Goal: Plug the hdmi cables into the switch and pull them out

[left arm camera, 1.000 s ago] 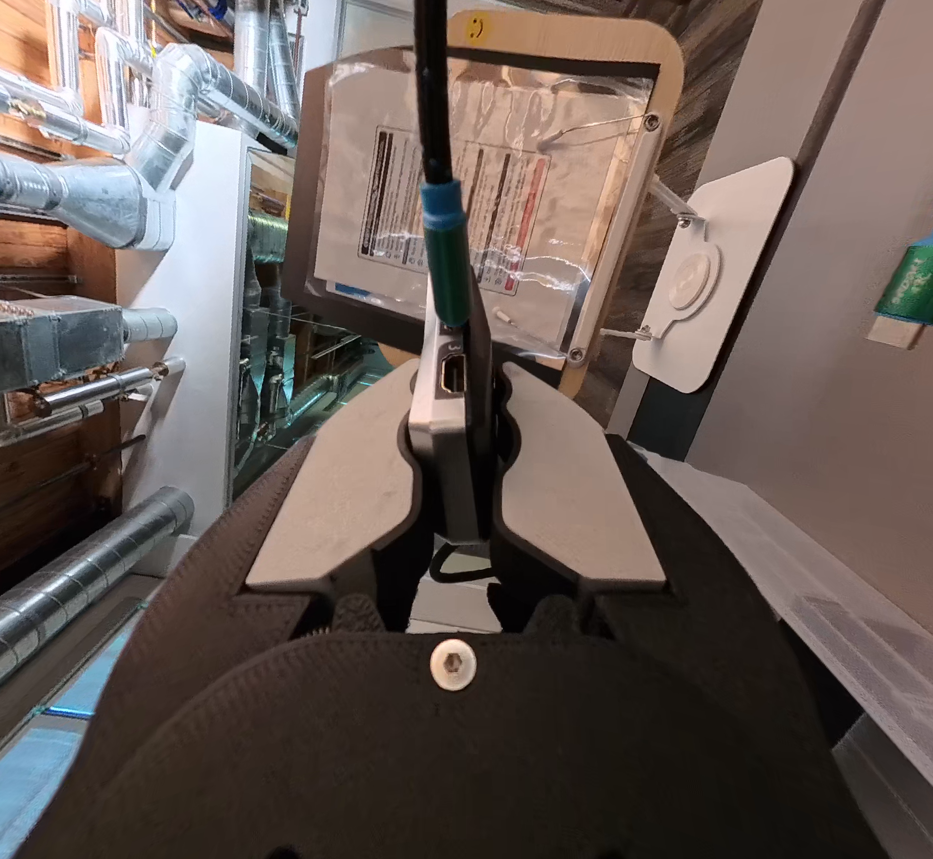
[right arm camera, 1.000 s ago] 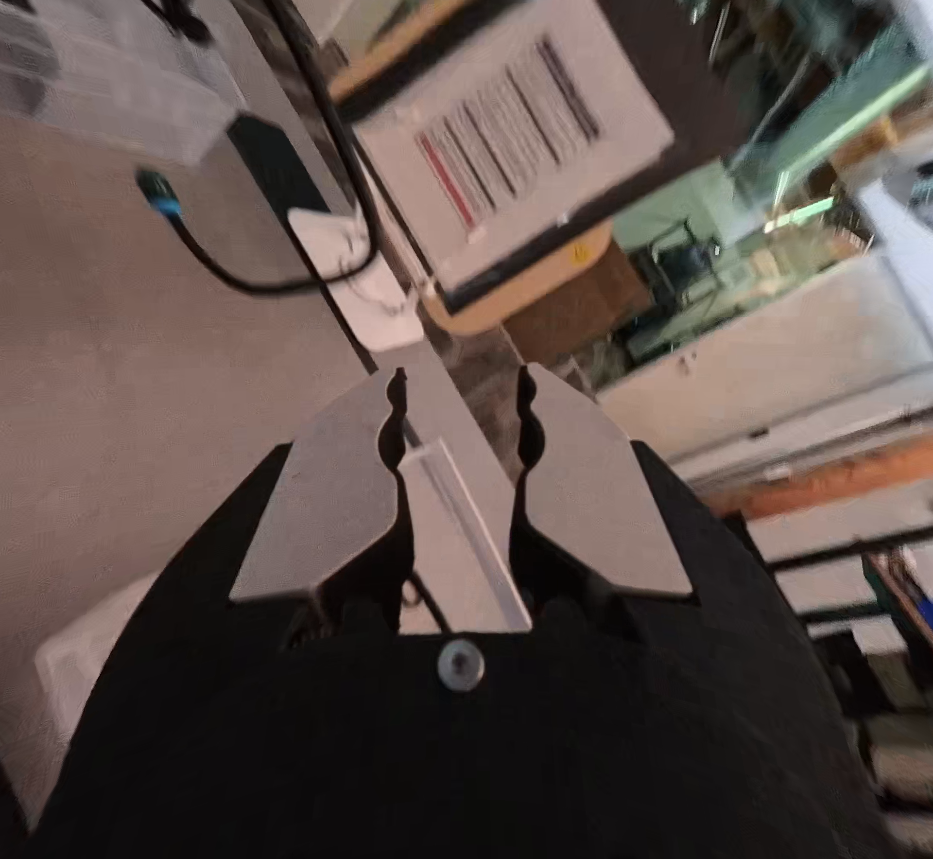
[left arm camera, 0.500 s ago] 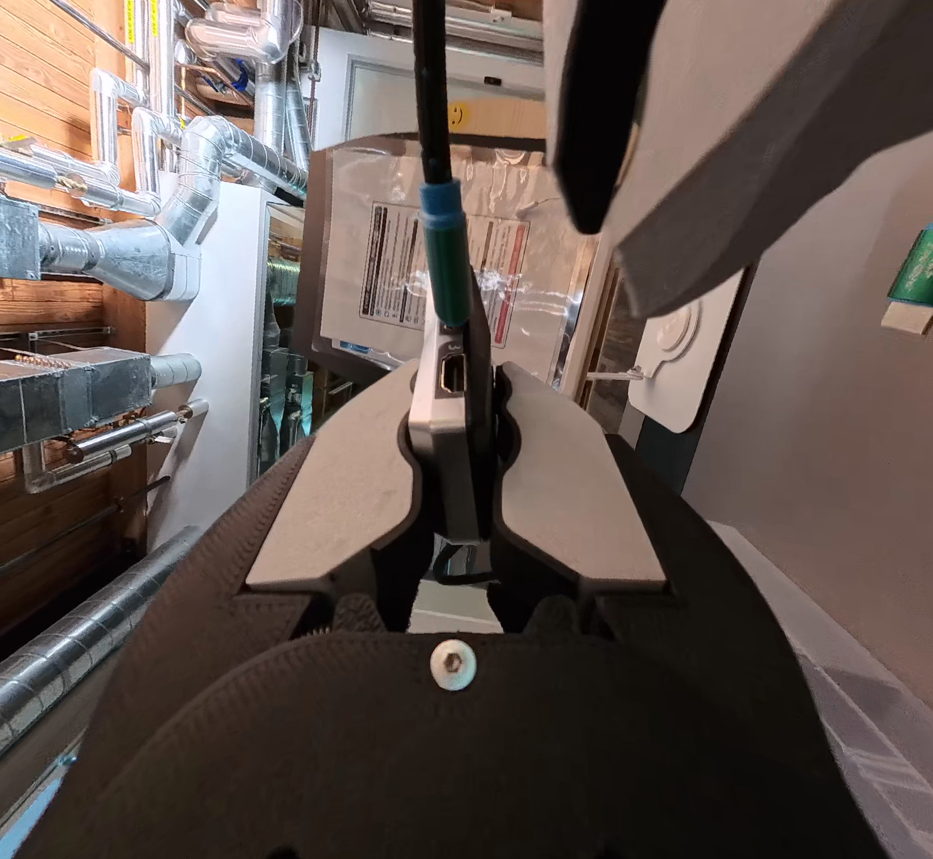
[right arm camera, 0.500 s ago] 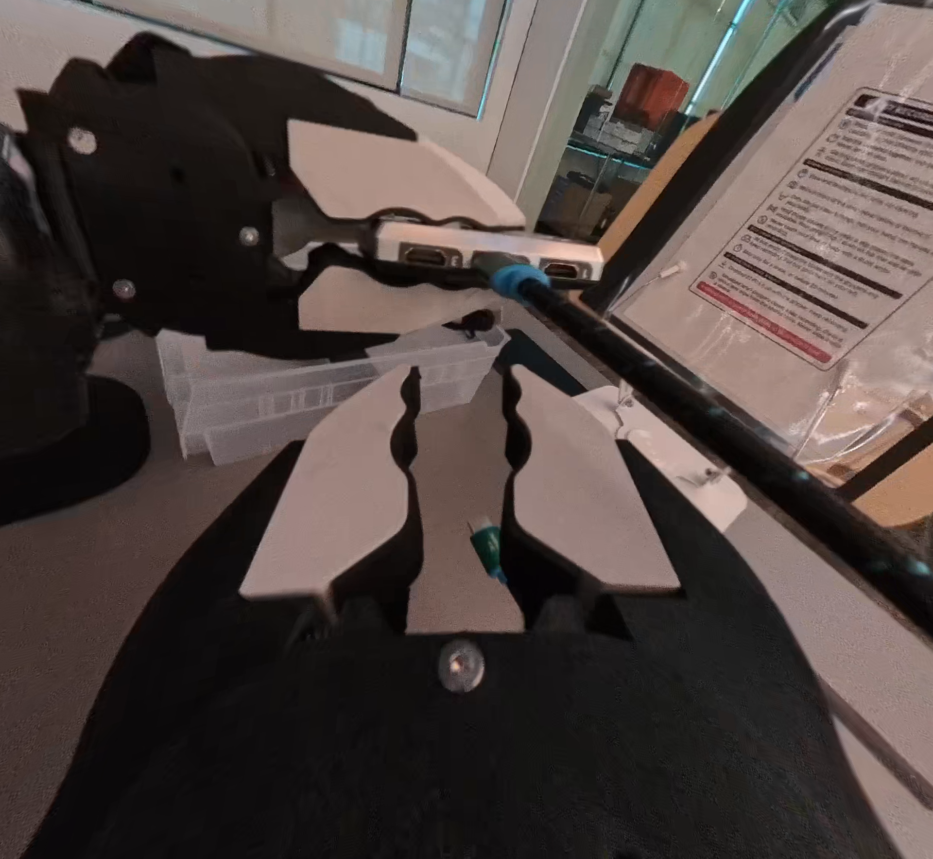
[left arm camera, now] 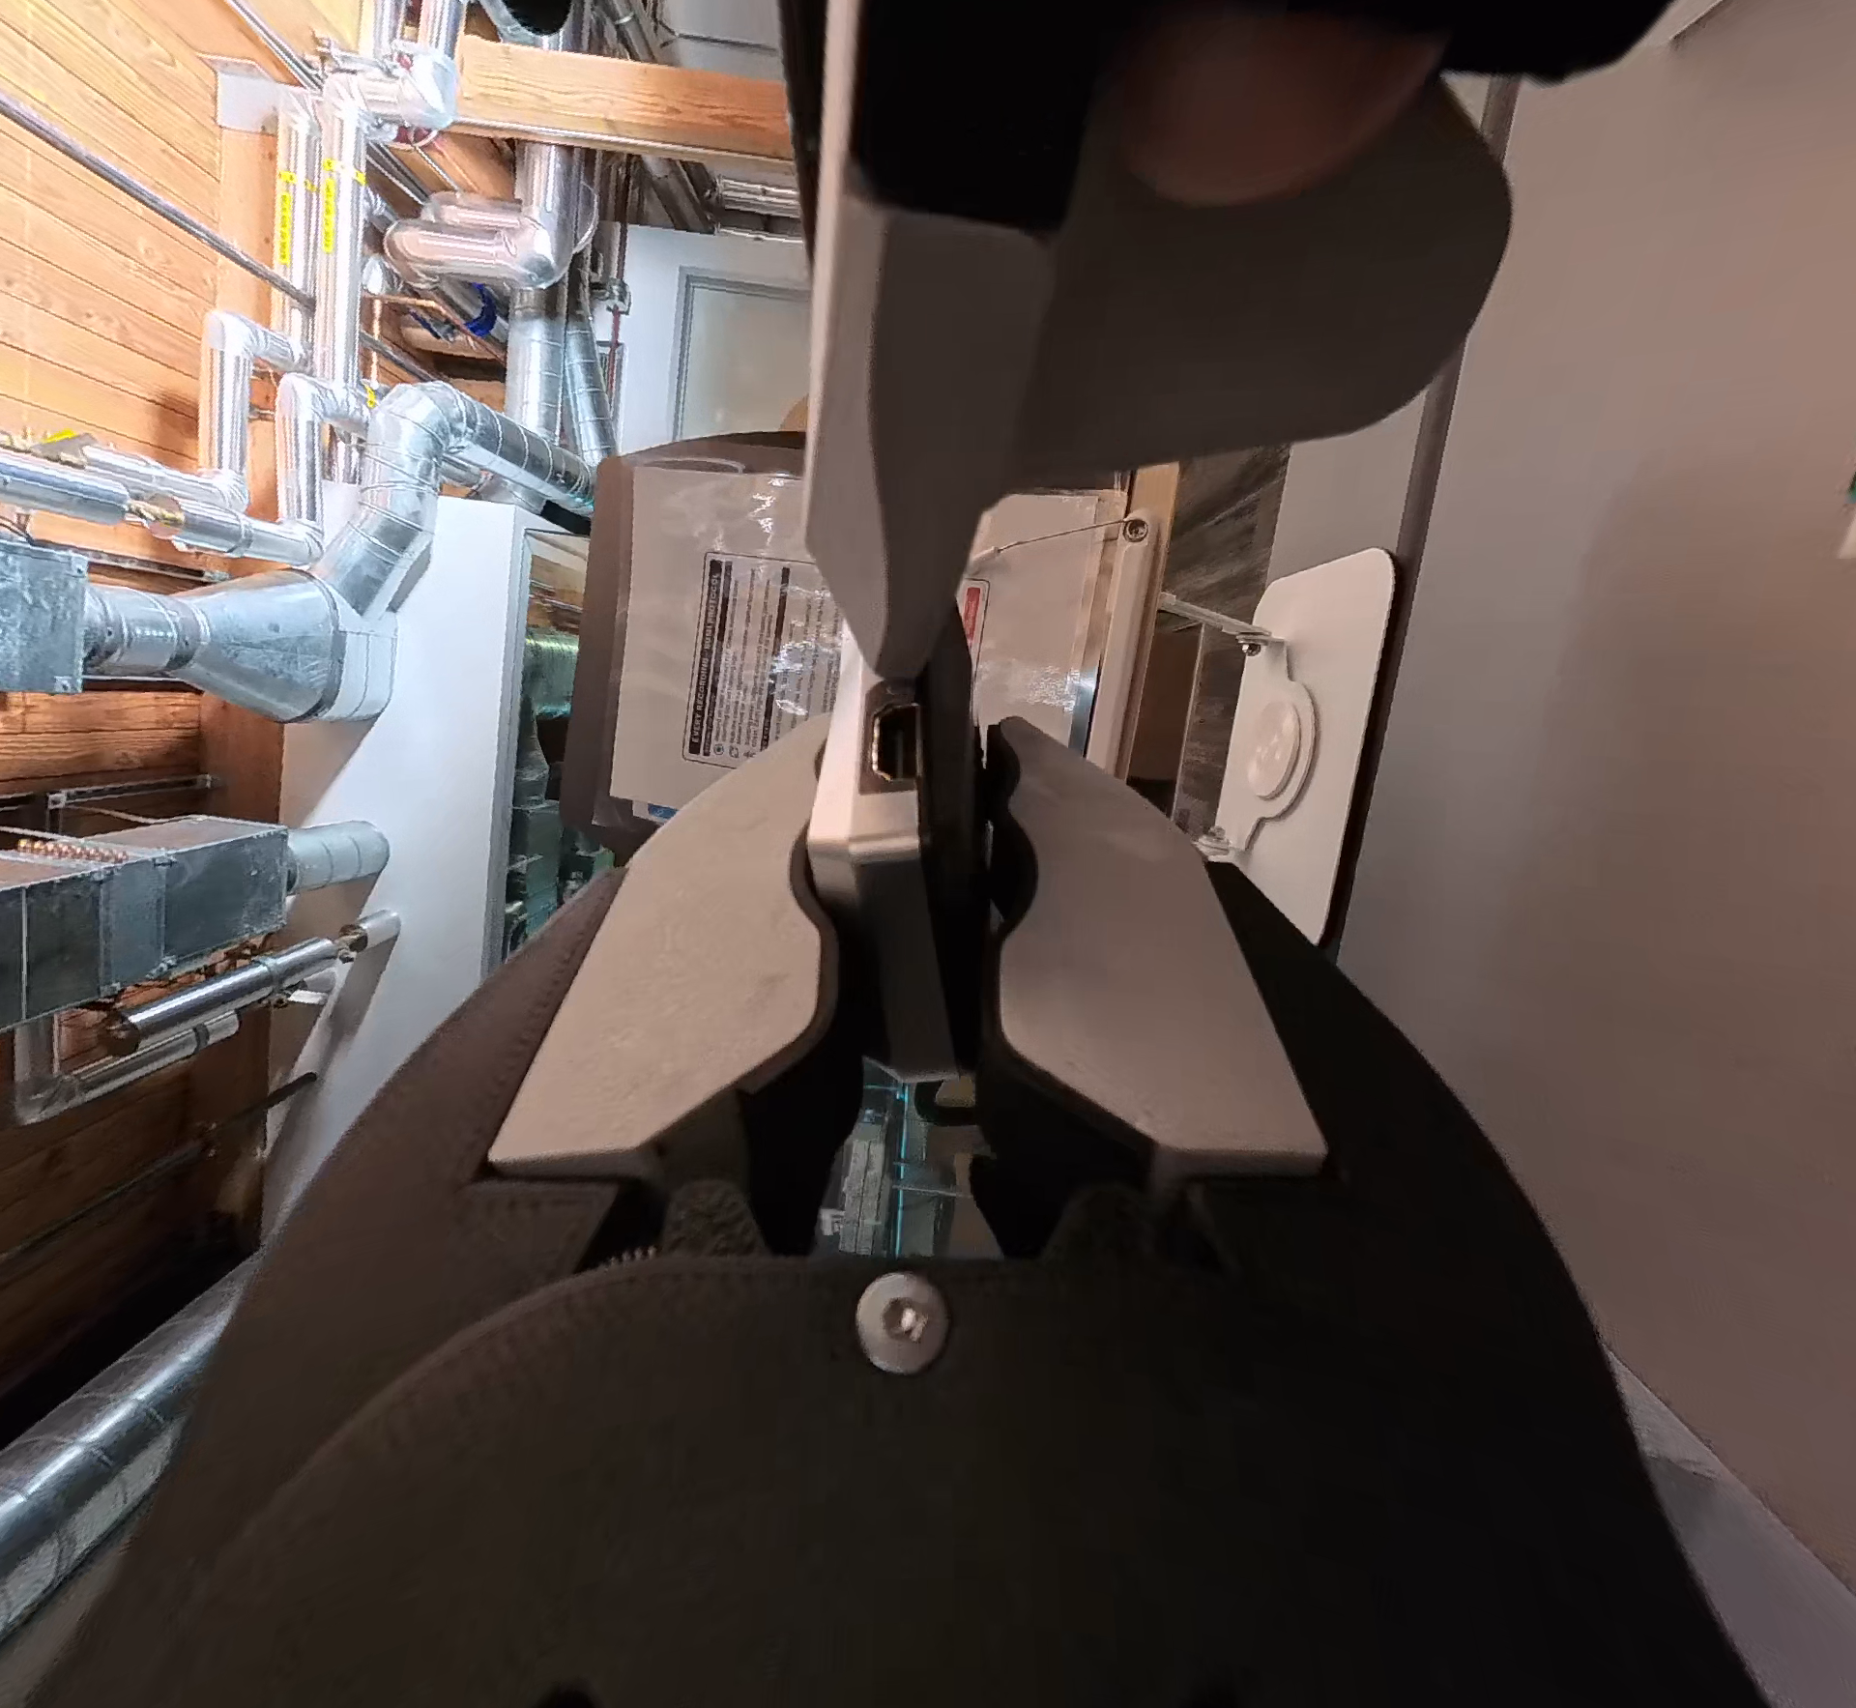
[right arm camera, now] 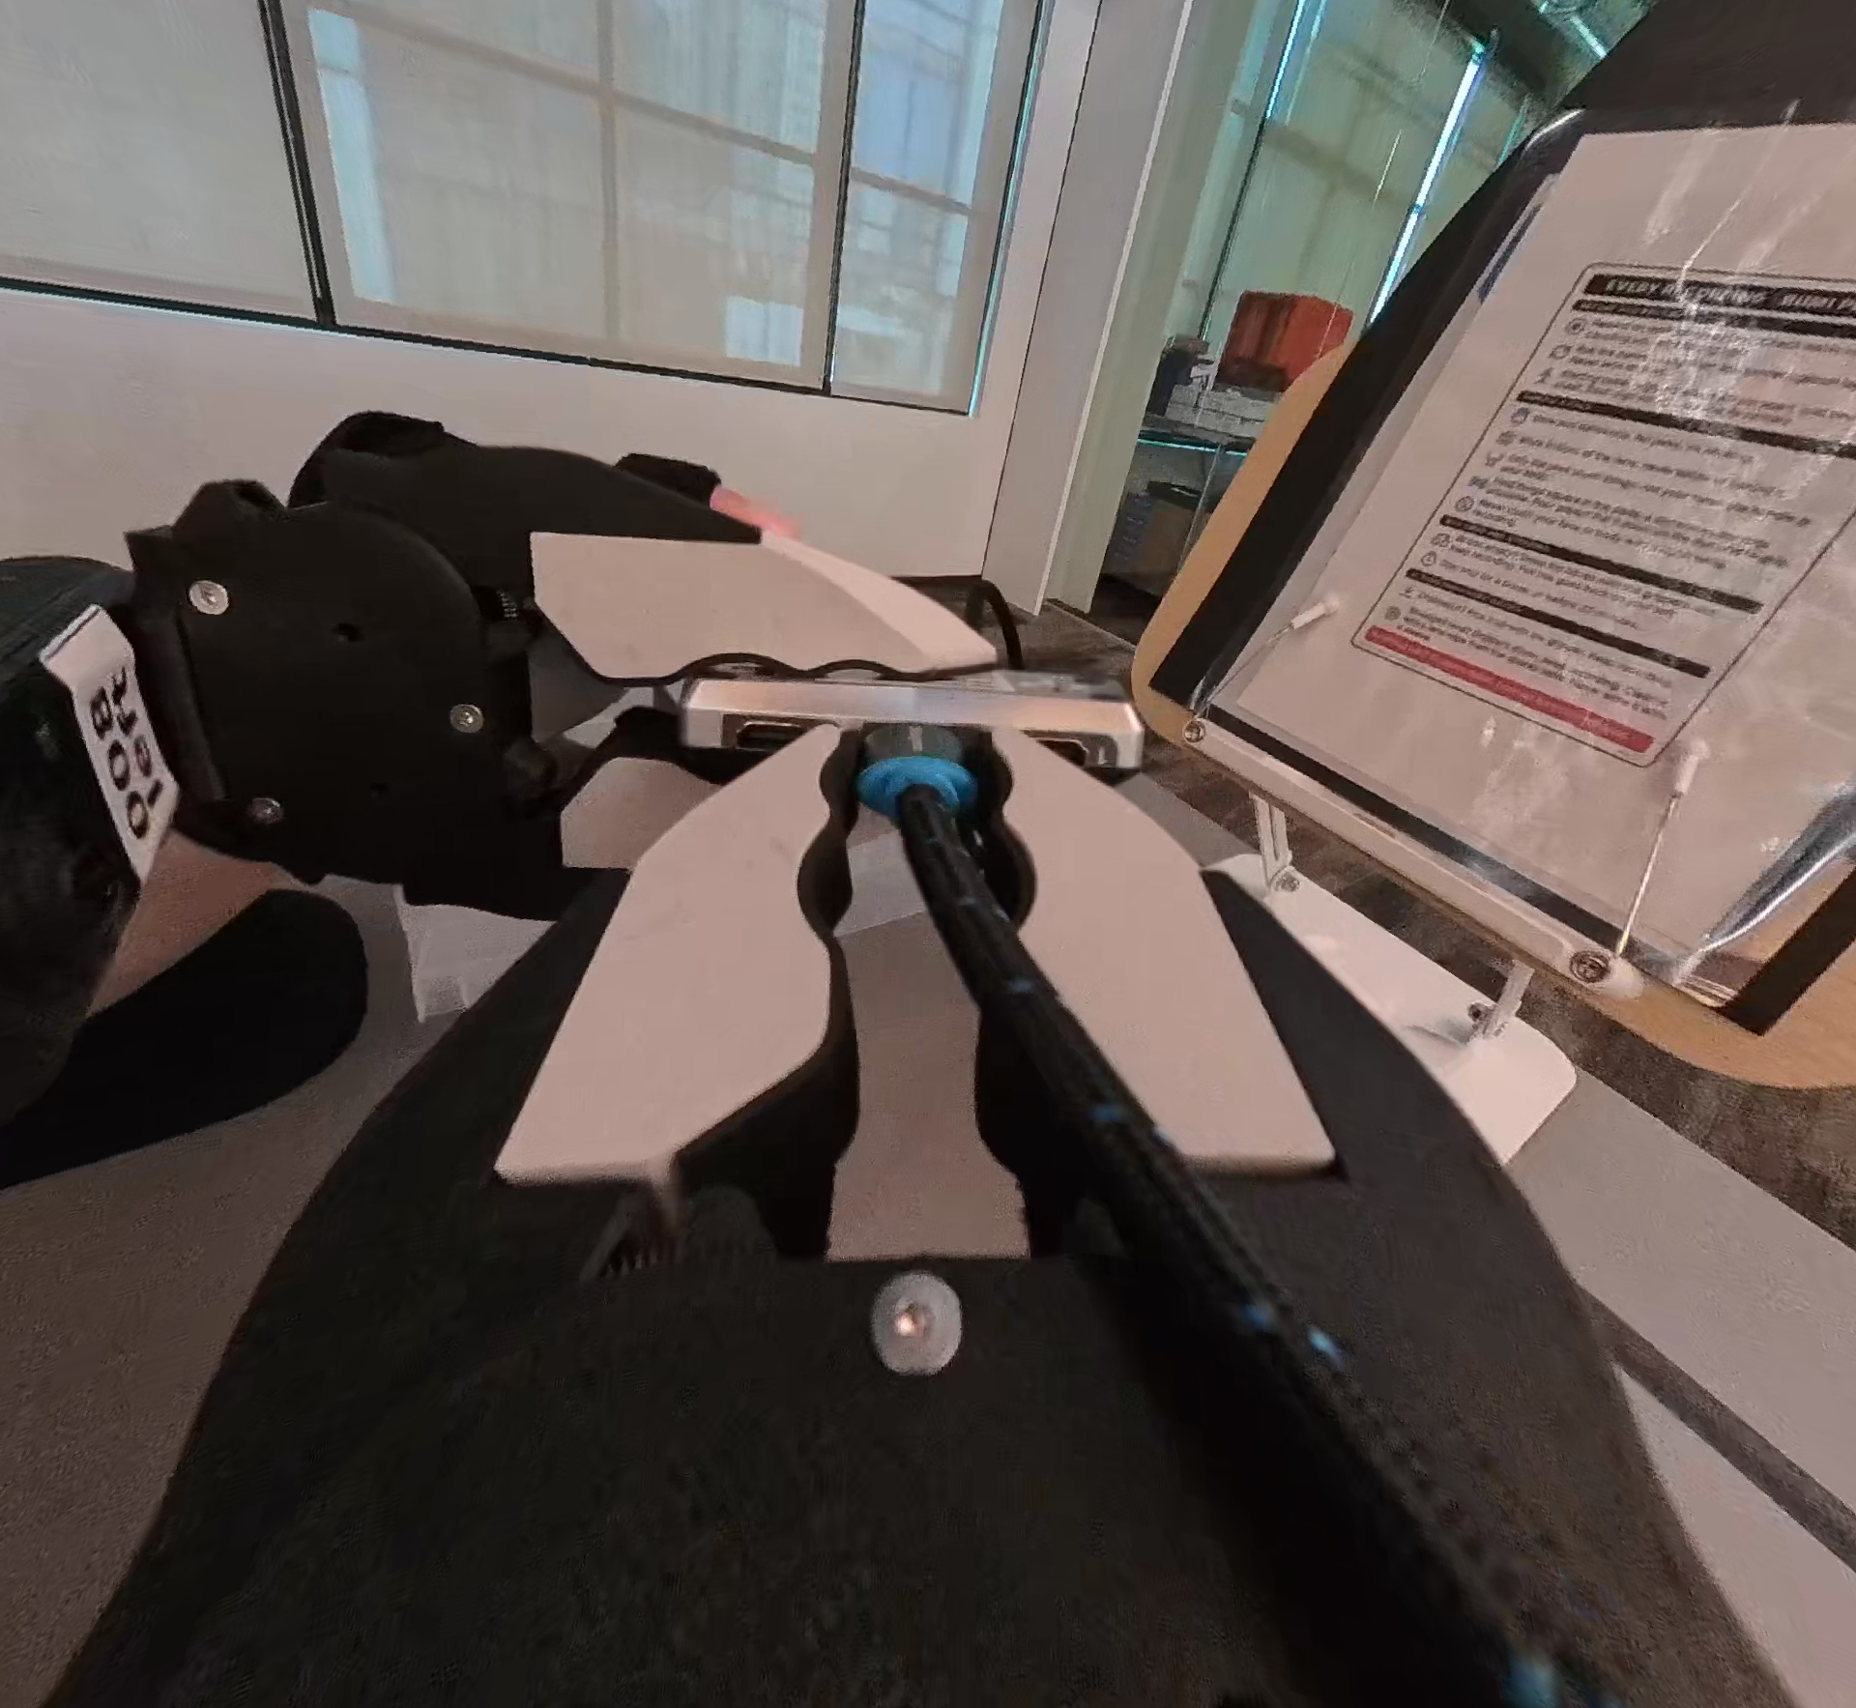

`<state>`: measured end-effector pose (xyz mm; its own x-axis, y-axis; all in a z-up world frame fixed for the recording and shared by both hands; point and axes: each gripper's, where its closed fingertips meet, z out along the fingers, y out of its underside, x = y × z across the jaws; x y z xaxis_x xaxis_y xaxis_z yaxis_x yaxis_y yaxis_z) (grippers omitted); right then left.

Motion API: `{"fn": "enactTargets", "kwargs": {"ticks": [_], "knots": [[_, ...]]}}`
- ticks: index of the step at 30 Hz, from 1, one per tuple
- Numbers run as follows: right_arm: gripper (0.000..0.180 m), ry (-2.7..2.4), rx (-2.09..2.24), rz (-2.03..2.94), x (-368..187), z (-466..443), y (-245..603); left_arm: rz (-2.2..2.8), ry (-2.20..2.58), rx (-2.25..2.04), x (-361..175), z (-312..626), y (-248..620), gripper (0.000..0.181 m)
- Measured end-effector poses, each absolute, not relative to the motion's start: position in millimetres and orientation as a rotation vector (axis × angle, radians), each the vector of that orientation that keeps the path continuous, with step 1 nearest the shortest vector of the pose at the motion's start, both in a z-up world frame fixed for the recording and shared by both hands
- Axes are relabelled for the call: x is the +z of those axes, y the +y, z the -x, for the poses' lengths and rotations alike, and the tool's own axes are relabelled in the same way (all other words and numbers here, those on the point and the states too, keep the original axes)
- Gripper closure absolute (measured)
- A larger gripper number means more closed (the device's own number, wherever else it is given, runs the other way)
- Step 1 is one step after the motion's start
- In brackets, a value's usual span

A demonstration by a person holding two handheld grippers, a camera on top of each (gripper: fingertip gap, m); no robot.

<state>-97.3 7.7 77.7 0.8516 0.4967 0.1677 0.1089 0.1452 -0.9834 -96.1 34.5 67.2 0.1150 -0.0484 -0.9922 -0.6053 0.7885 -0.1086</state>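
Switch clamped in left hand-held gripper; right hand-held gripper flanks plug, grip unclear

Silver switch; black cable, seemingly blue-flecked.

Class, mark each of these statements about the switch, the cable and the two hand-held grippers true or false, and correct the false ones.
1. The left hand-held gripper is shut on the silver switch. True.
2. No cable is plugged into the switch. False: the black braided cable sits in a port, by its blue-collared plug.
3. The right hand-held gripper has its fingers on either side of the plug. True.
4. The switch lies flat on the table. False: it is held in the air.
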Motion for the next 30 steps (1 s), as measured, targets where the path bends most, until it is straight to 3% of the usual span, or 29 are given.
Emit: {"fn": "enactTargets", "kwargs": {"ticks": [17, 22, 27, 30], "knots": [[0.157, -0.486, 0.41, 1.535, 70.2, 87.5, 12.9, 0.652, 1.378, 0.45, 63.4, 89.5, 41.4, 0.158], [0.157, -0.453, 0.264, 1.571, 68.5, 88.8, 14.6, 0.657, 1.382, 0.45, 62.1, 90.2, 44.8, 0.157], [0.157, -0.403, 0.583, 1.573, 75.3, 88.0, 9.2, 0.694, 1.365, 0.464, 69.6, 93.0, 41.5, 0.157], [0.157, -0.415, 0.276, 1.578, 76.9, 72.1, 11.9, 0.857, 1.359, 0.629, 60.1, 108.8, 73.5, 0.158]]}}
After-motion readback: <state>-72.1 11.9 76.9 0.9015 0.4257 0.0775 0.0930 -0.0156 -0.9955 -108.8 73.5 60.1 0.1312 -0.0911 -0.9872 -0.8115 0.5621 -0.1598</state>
